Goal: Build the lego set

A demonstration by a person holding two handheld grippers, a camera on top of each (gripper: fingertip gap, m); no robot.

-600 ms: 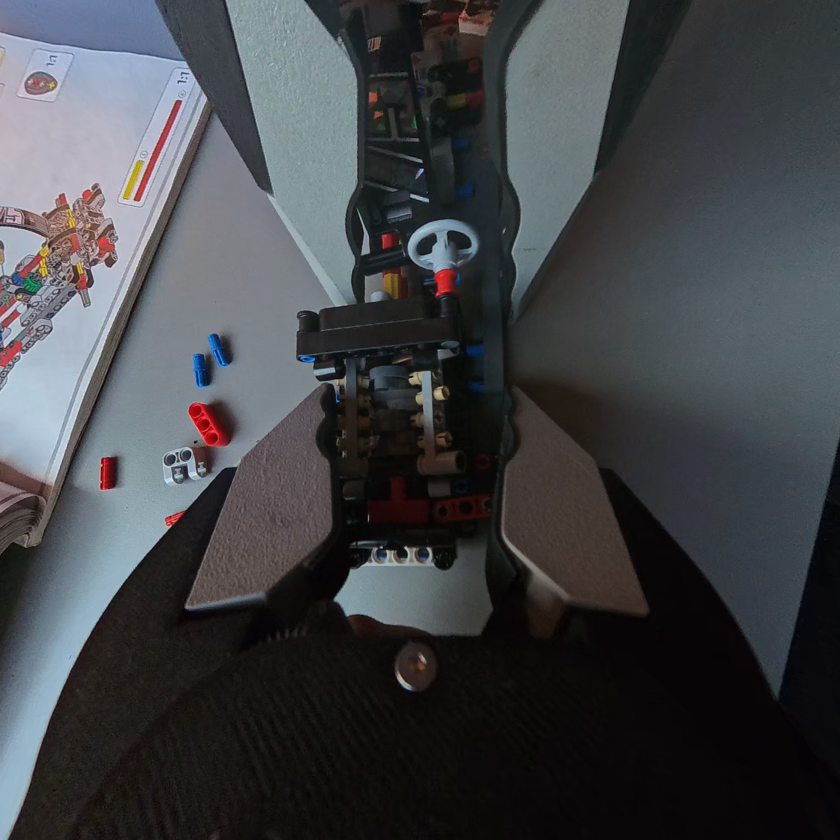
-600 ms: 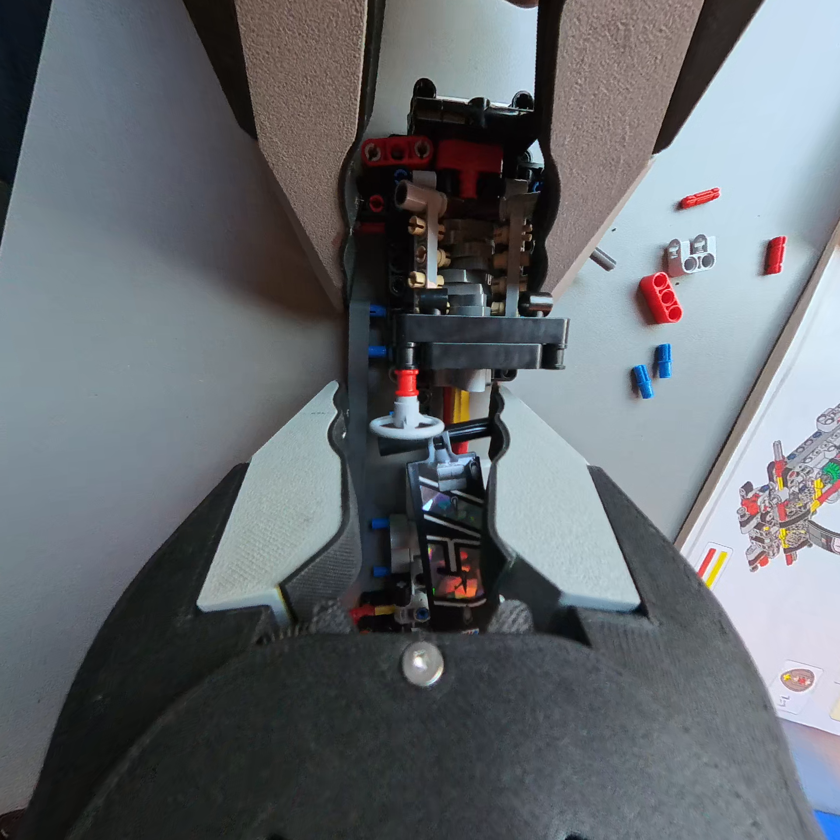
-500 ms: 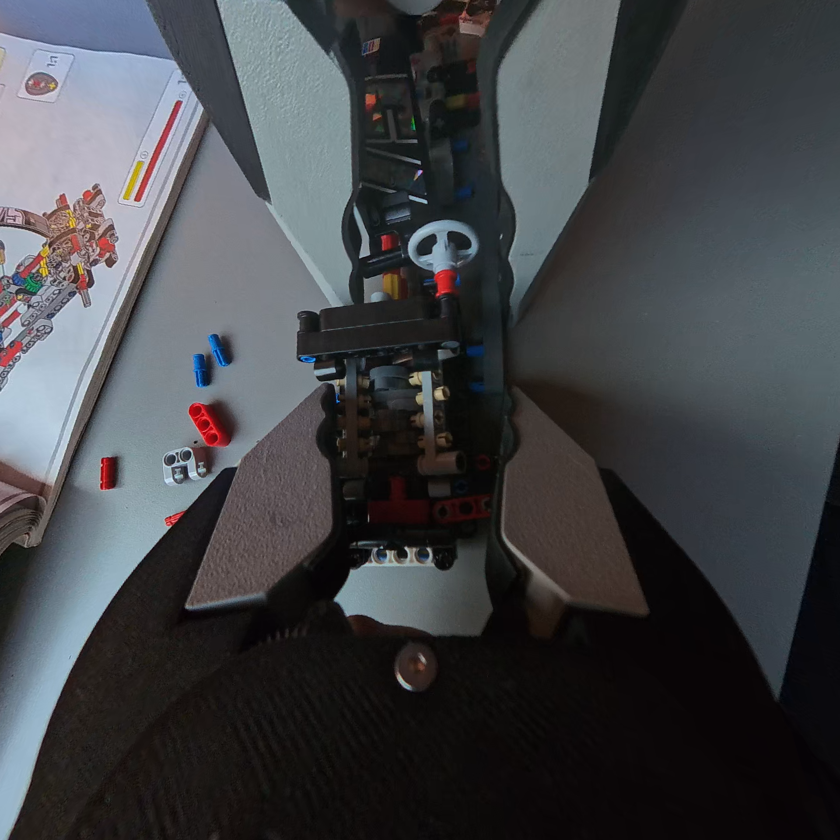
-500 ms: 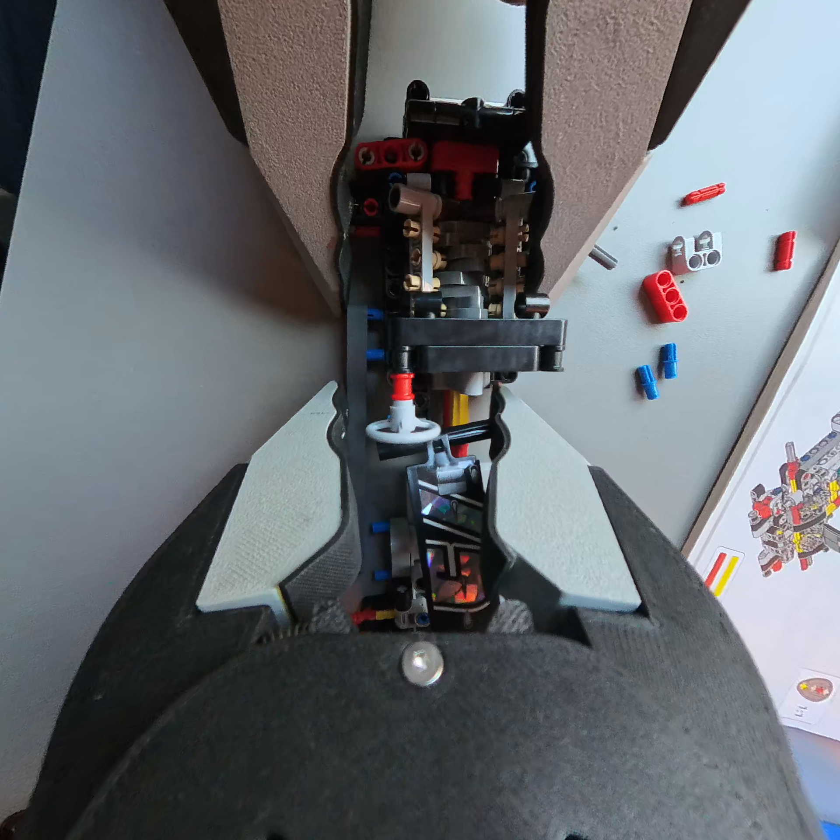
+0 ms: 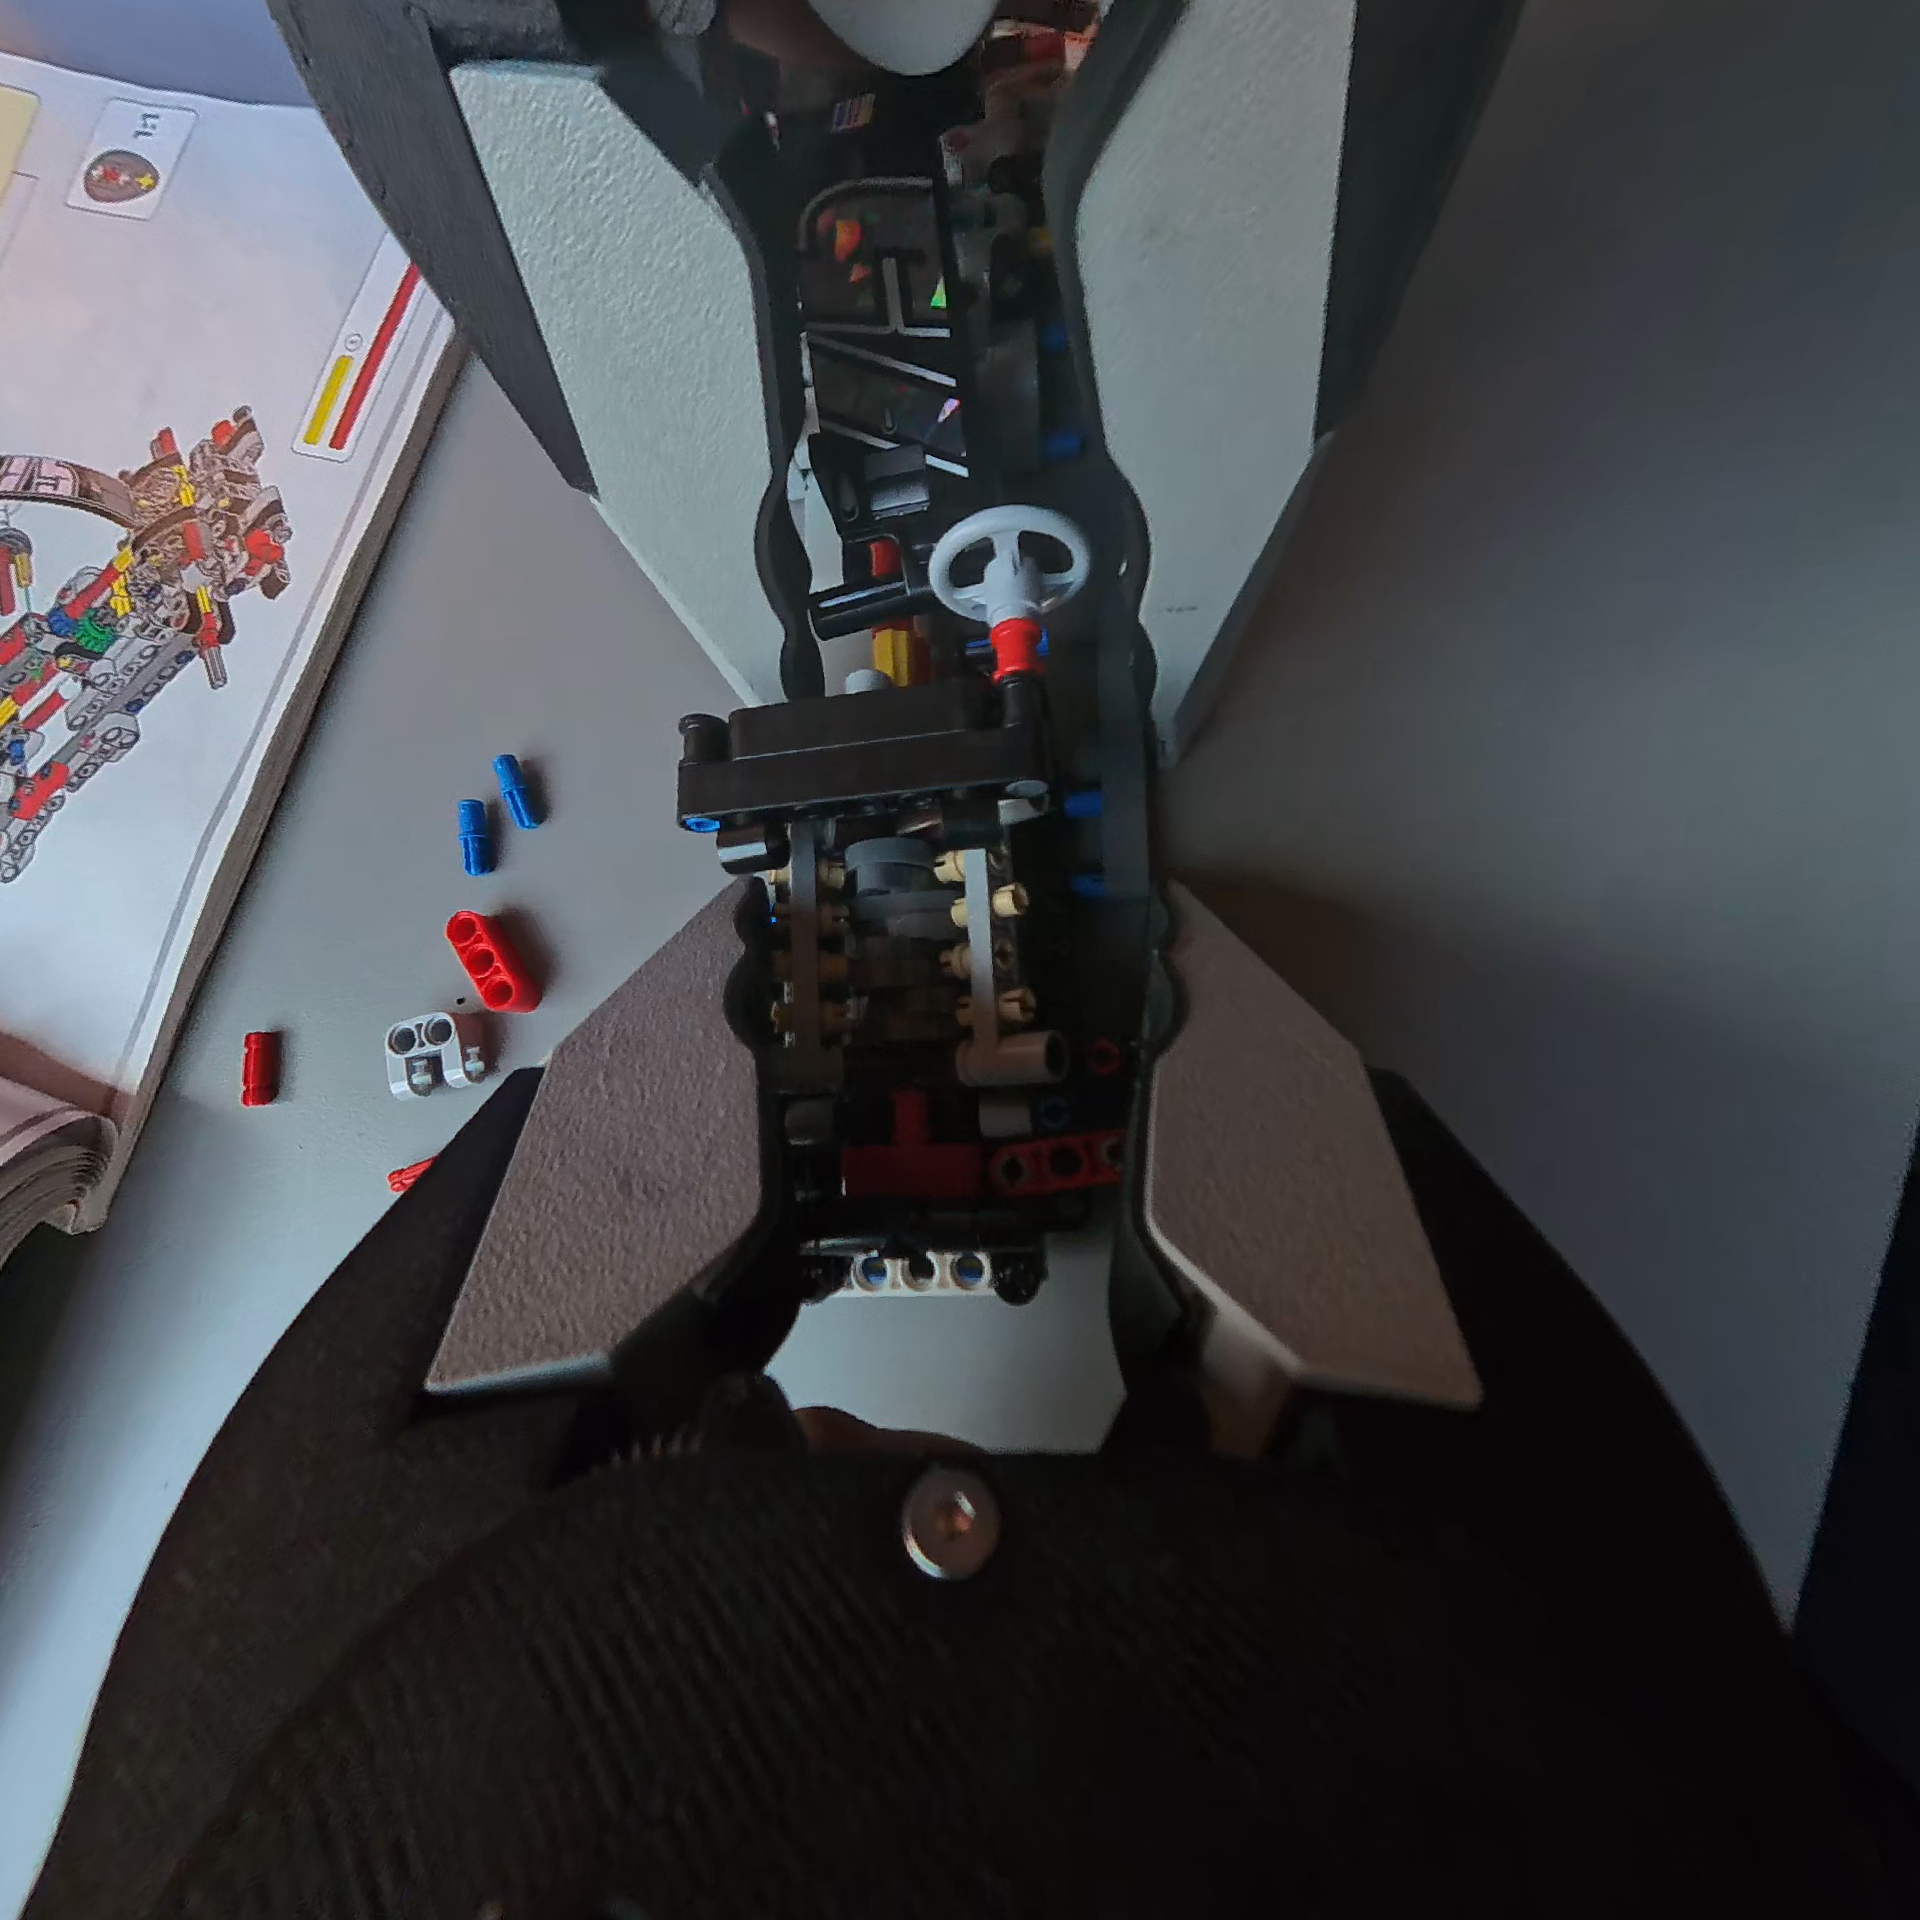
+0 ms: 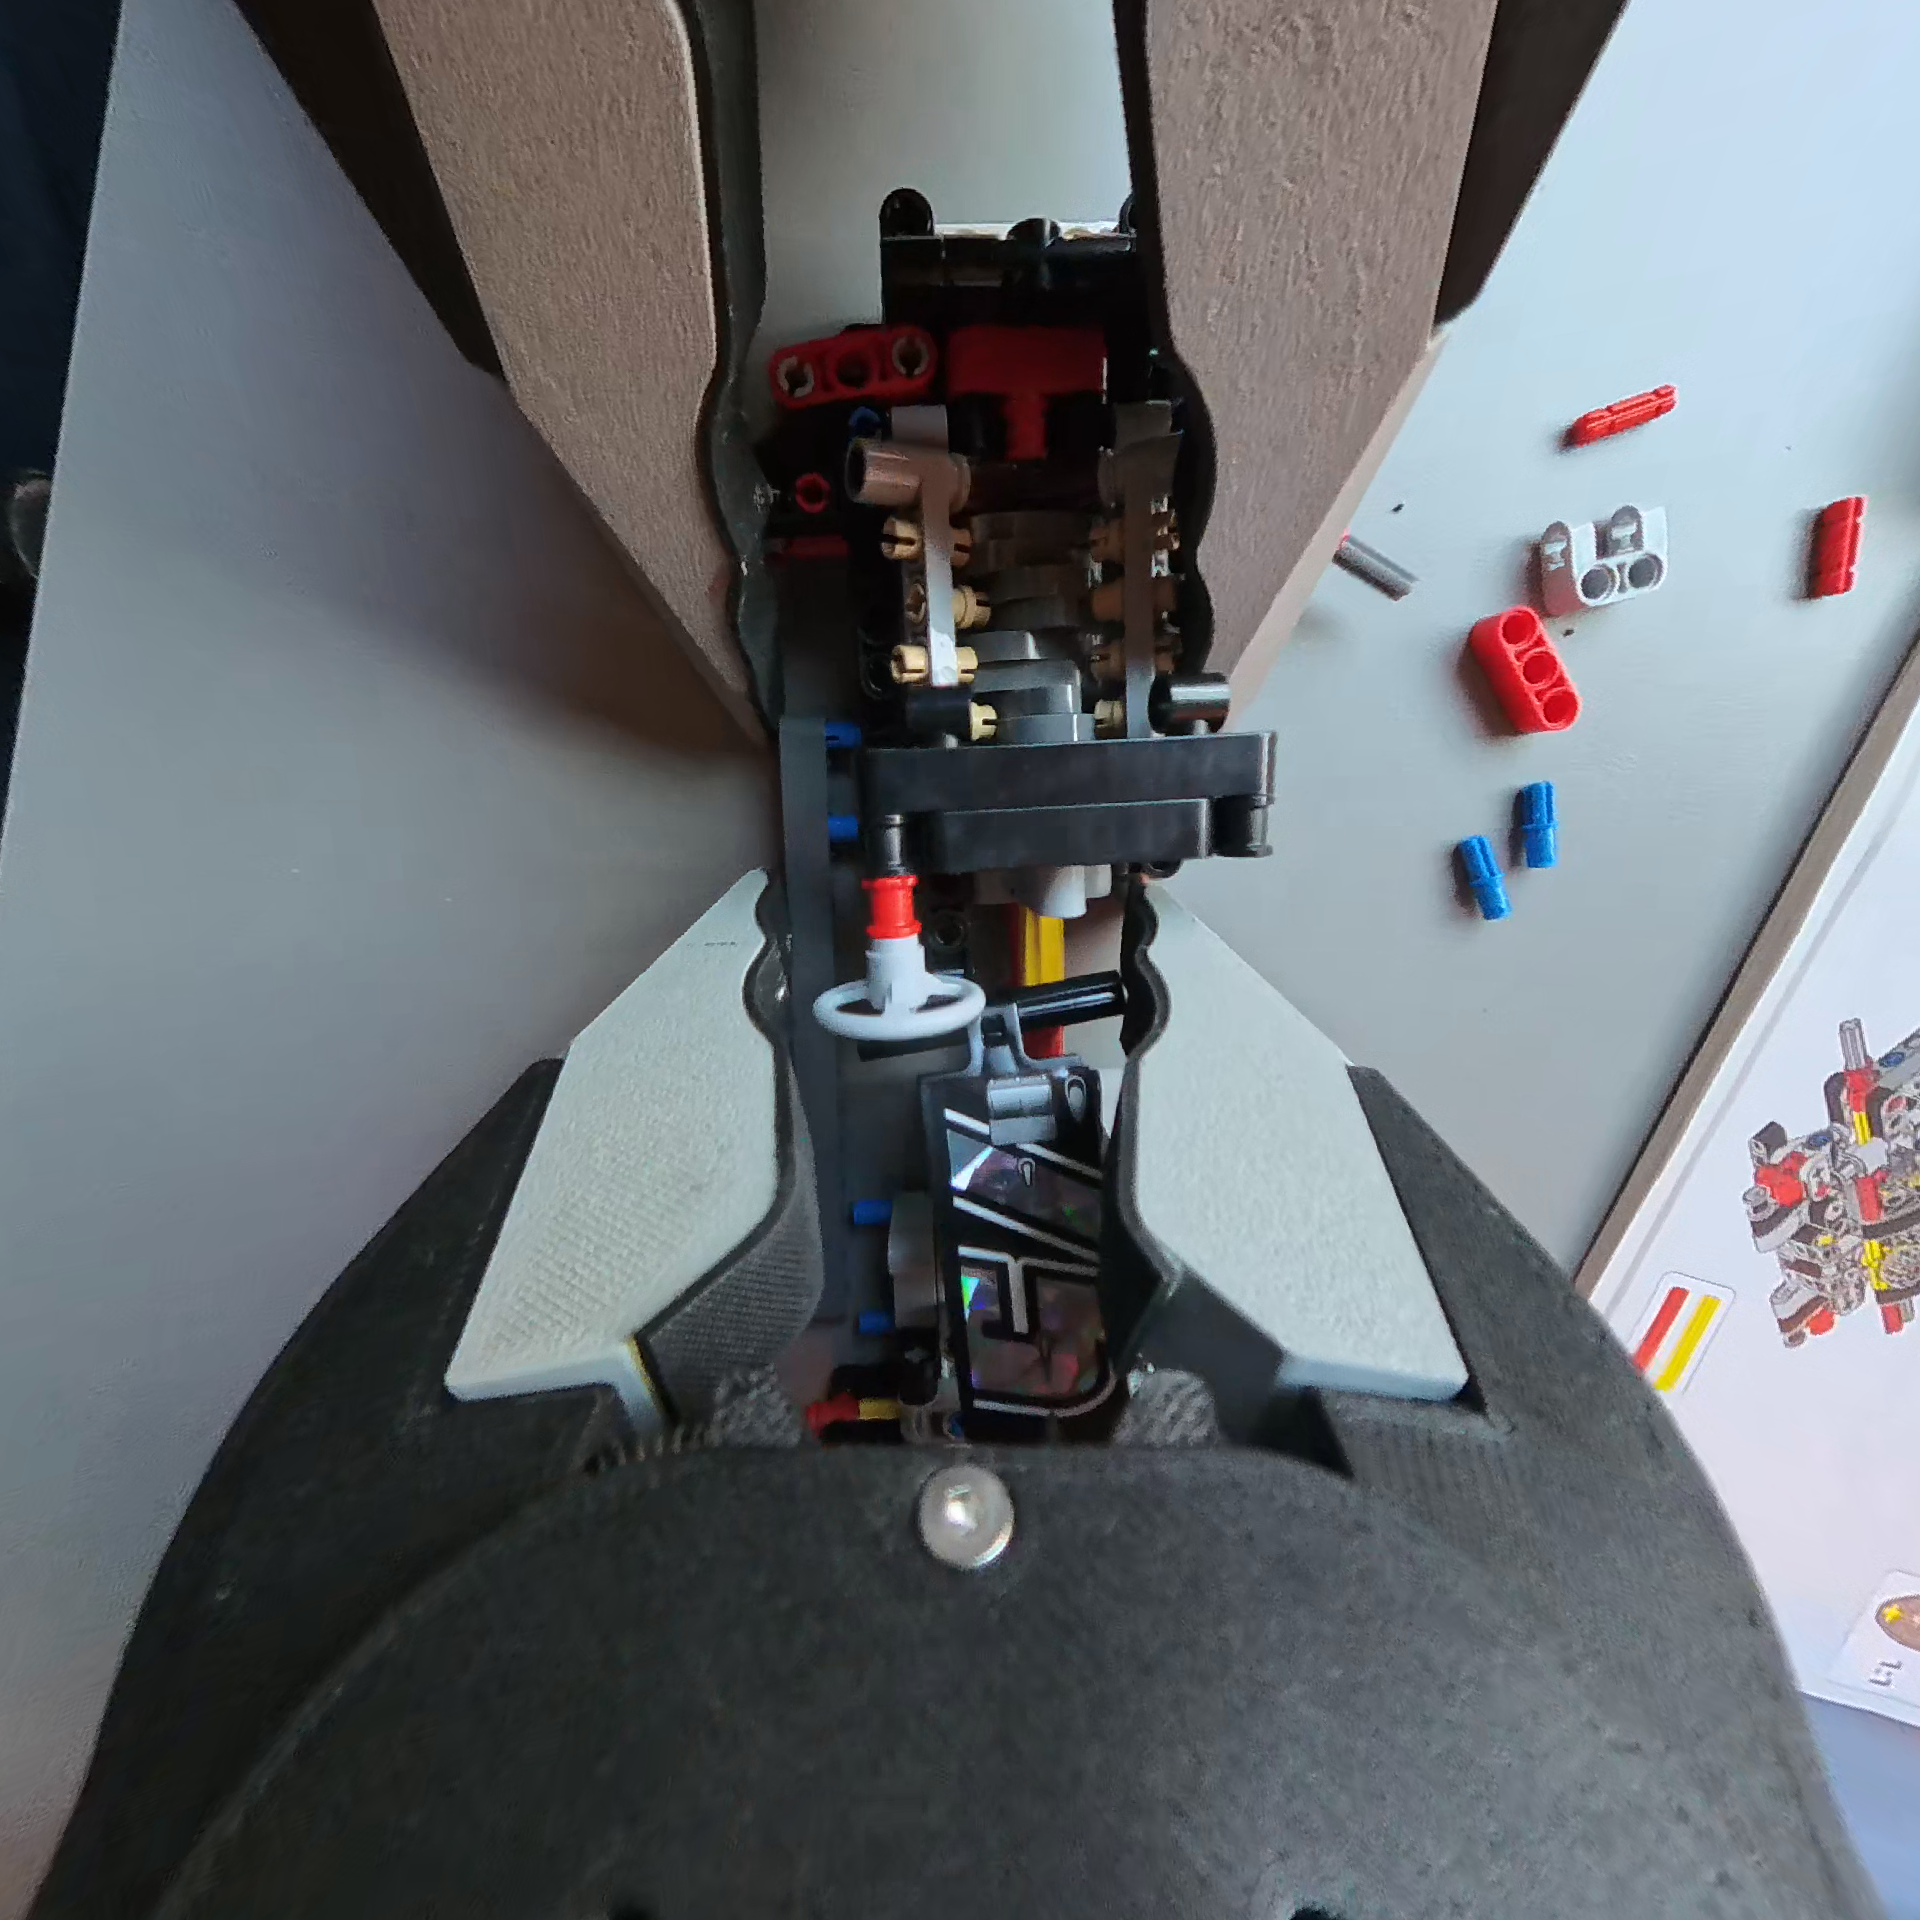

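Blue pins [image 5: 494, 816]: two; both tools grip model [image 5: 914, 935].

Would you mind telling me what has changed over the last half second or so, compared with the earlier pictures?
Very little. In the left wrist view the right gripper has drawn slightly nearer. Both it and the left gripper remain clamped on opposite ends of the brick model. The loose red beam, blue pins and instruction booklet lie as before.

brick car chassis [image 5: 914, 935] | black, multicoloured | clamped lengthwise between both tools
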